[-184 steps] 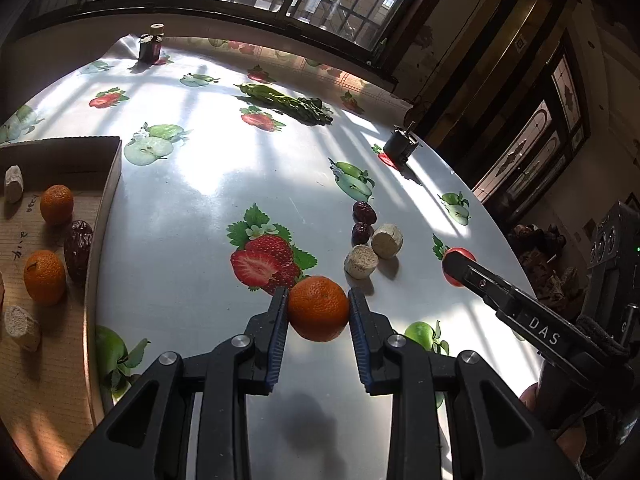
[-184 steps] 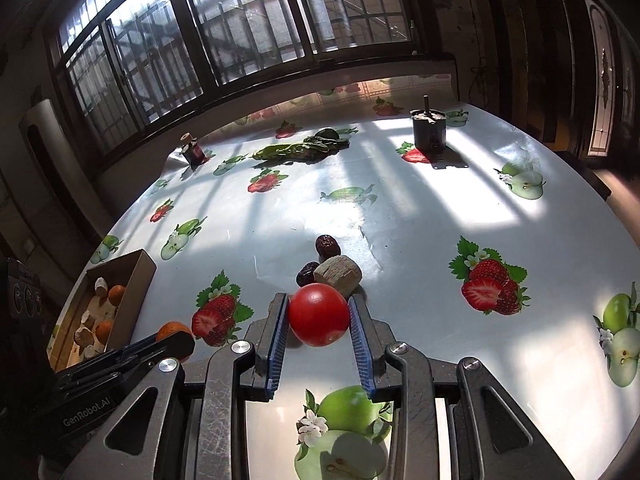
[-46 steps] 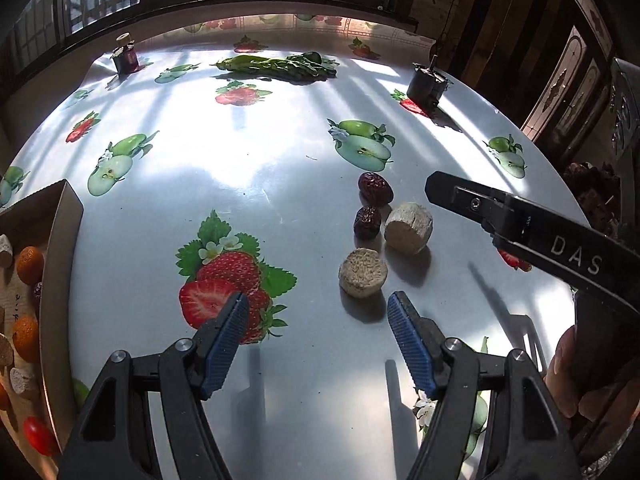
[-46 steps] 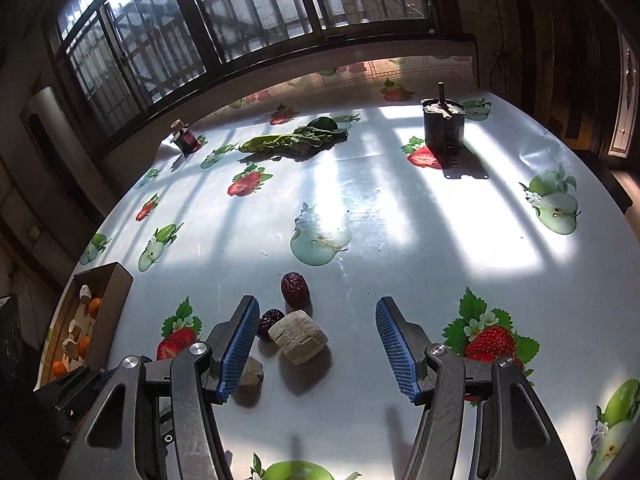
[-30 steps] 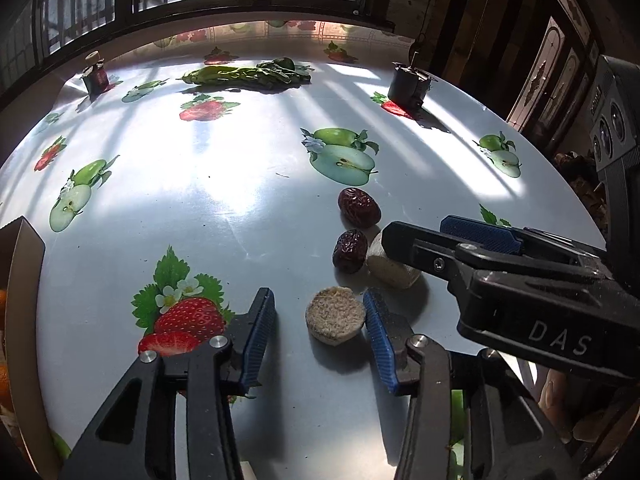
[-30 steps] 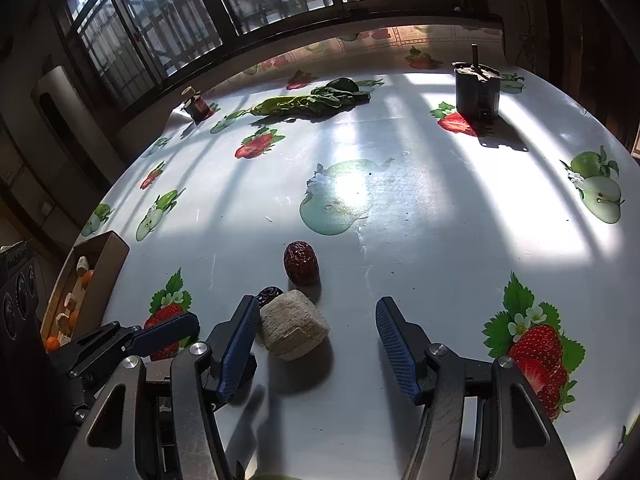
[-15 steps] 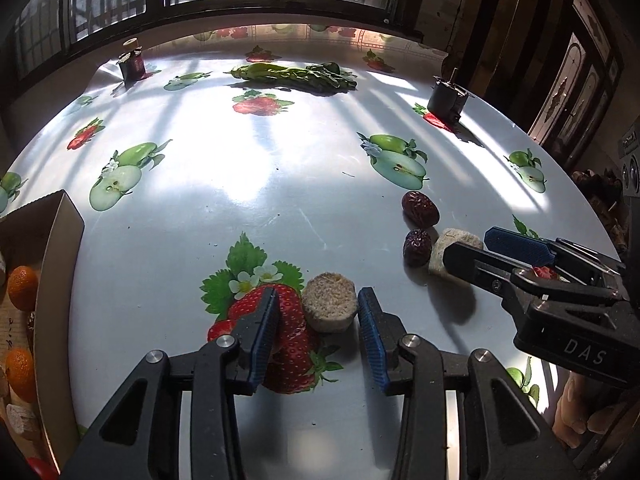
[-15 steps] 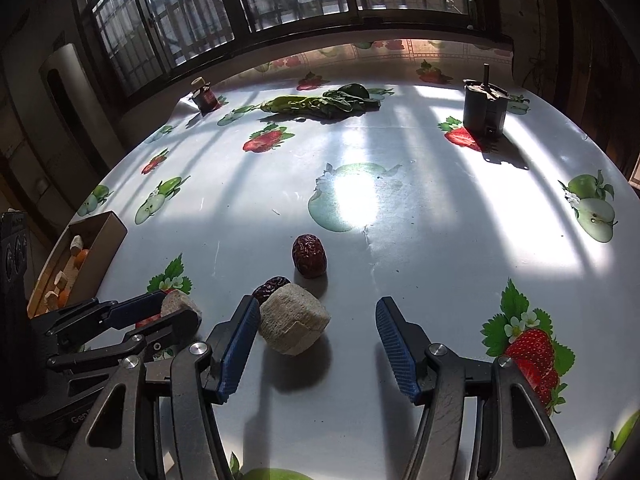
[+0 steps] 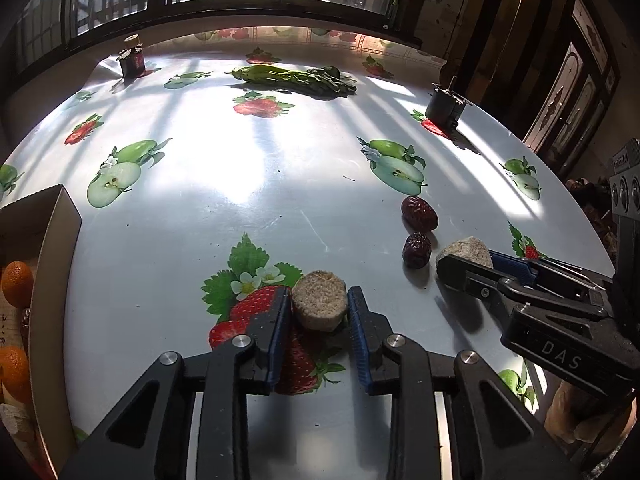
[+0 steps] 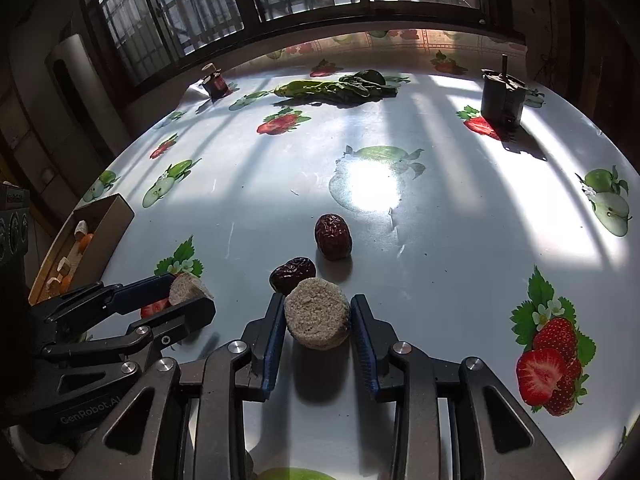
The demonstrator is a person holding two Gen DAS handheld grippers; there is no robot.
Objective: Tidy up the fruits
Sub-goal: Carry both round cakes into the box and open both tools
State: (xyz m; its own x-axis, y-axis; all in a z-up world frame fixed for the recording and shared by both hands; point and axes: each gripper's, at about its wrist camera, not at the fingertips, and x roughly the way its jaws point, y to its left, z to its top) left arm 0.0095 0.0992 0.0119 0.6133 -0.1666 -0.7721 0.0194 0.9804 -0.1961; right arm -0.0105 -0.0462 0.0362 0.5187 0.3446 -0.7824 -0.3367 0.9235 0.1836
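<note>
We had both grippers clamped at once: the left gripper pinched one tan round piece over the printed strawberry, and the right gripper squeezed a second tan piece beside two dark red dates on the table. We judged this the pickup step, with both pieces gripped but seemingly not yet raised. Next, we reckoned, each had to be lifted and carried left to the cardboard box, where oranges already sat, without loosening the grip. Half a second earlier, the right jaws stood wide around their piece; both pairs had just been closing onto the pieces between them. Six seconds back, we held an orange and a red fruit instead.
</note>
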